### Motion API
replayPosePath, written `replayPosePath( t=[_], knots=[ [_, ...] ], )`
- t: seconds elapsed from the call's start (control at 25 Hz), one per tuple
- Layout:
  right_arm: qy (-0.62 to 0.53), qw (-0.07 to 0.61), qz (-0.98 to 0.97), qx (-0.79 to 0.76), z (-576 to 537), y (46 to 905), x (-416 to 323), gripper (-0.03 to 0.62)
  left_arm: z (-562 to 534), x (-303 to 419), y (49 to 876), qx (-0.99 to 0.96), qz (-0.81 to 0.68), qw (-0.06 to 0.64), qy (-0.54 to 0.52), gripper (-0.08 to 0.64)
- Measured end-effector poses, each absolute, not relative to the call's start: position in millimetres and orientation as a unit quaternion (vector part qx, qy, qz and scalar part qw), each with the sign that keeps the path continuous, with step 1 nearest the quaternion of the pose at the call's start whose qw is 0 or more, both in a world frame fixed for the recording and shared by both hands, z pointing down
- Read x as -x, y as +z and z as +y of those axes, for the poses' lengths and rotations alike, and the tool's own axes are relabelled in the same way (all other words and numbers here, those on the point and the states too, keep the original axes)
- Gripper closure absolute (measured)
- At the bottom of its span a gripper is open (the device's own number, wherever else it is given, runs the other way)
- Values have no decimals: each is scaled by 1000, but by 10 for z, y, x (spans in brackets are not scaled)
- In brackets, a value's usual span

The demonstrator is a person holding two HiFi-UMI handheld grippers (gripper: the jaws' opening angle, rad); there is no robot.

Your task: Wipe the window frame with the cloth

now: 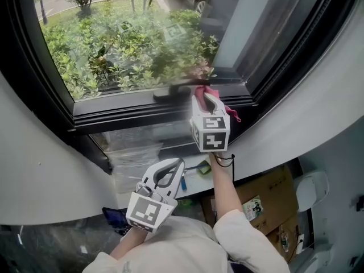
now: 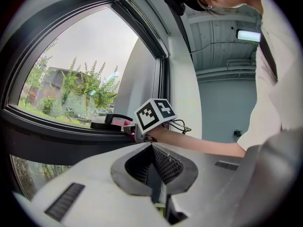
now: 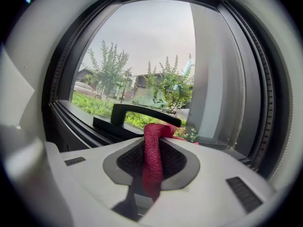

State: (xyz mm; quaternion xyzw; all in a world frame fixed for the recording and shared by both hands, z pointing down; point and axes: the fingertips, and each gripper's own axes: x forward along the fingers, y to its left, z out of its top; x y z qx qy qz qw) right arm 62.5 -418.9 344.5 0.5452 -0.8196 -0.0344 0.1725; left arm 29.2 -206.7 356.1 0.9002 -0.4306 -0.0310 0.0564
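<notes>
Currently: window-frame wiping, in hand at the bottom rail.
Right gripper, jaws clamped on the red cloth; cloth lies at the dark window frame, just beside the black window handle. Left gripper hangs low, well apart, jaws together on nothing. Judged partway at most: the rail's left stretch and the uprights appear yet to be wiped.

Most of the red cloth behind the right claw.
</notes>
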Motion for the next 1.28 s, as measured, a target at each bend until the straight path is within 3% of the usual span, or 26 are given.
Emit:
replayPosePath(
  t=[0.24, 0.4, 0.52, 0.76, 0.96, 1.16, 1.28],
  knots=[
    [-40, 186, -832, -521, -4109, 3453, -381, 503, -2064, -326, 3525, -901, -430, 49, -32, 552],
    [-49, 139, -854, -499, -4080, 3373, -448, 503, -2054, -351, 3502, -901, -430, 45, -31, 552],
    [-64, 71, -839, -536, -4026, 3189, -799, 503, -2057, -307, 3459, -895, -442, 43, -44, 552],
    [-109, 17, -739, -664, -3952, 2801, -2126, 503, -2106, -203, 3656, -879, -474, 56, -17, 552],
    [-102, 53, -723, -681, -4100, 2970, -2678, 503, -2130, -214, 3653, -868, -493, 59, -22, 552],
    [-91, 93, -733, -668, -4337, 3436, -2774, 503, -2151, -213, 3668, -853, -519, 56, -17, 552],
    [-106, 83, -731, -669, -4389, 3543, -2784, 503, -2121, -205, 3677, -843, -534, 61, -11, 552]
  ],
)
